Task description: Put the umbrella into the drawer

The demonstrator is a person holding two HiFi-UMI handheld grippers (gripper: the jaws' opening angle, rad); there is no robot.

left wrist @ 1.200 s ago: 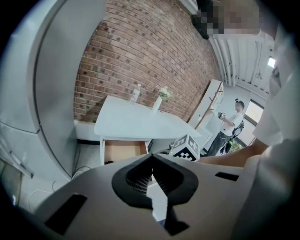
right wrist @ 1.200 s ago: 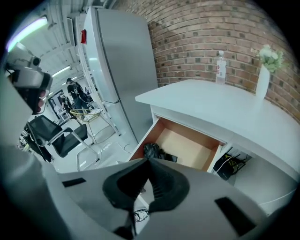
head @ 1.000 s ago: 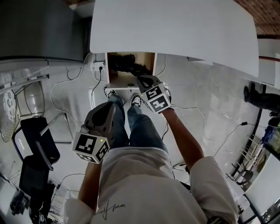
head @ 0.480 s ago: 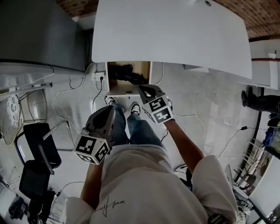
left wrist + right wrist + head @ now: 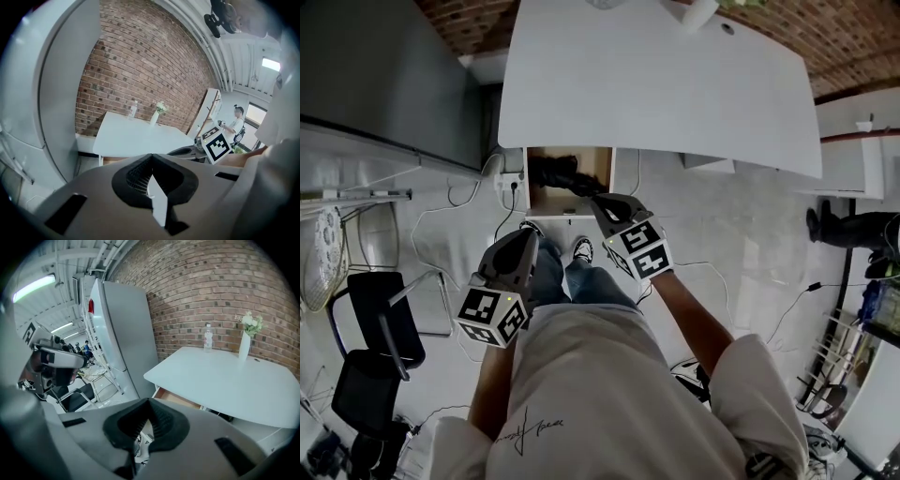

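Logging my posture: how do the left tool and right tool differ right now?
The left tool hangs back; the right tool reaches farther forward. The left tool lies over the left leg; the right tool's tip overlaps the open drawer's front. Both are shut and empty.

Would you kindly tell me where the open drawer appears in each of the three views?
Head view: drawer upper middle, under the table.
Left gripper view: thin brown strip under the table, left of centre.
Right gripper view: tan strip at centre, below the tabletop.
Shared landmark: the white table.
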